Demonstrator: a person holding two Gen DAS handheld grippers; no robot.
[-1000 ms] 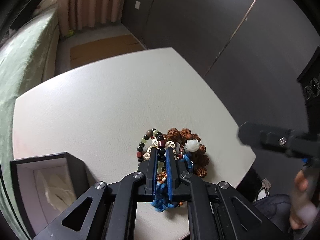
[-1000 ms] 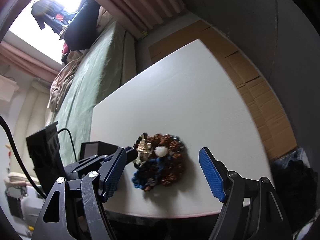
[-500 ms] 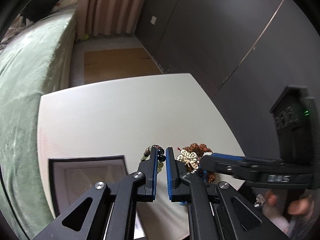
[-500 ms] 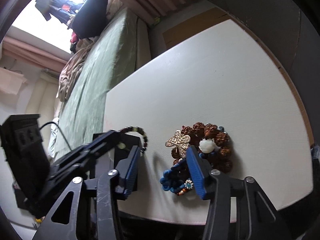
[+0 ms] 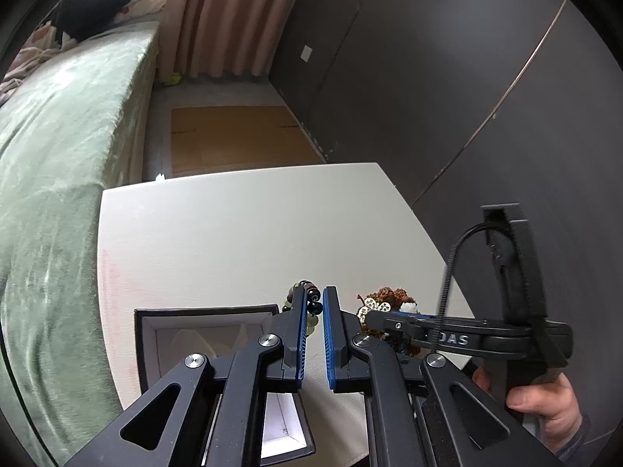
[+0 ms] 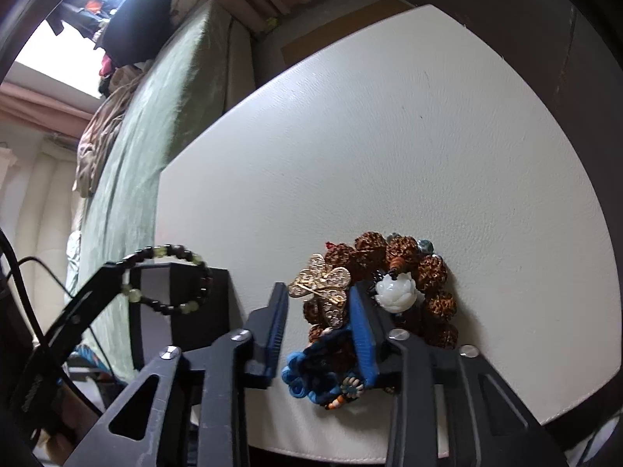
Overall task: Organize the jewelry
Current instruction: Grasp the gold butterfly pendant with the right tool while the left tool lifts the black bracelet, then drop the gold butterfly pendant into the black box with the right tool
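The left gripper has its 2 blue-padded jaws nearly together, pinching a bracelet of dark and pale green beads; in the right wrist view the loop hangs from its tips in the air, in front of the open black jewelry box with a white lining. The right gripper has just been closing its jaws, which stand narrowly apart around a gold filigree butterfly brooch and a blue knotted cord ornament; whether the pads press on either I cannot tell. Both pieces lie in a heap with a bracelet of large knobbly brown seed beads carrying a white carved flower bead, near the front edge of the white table. A hand grips the right gripper's handle. A green bedspread lies beyond the table.
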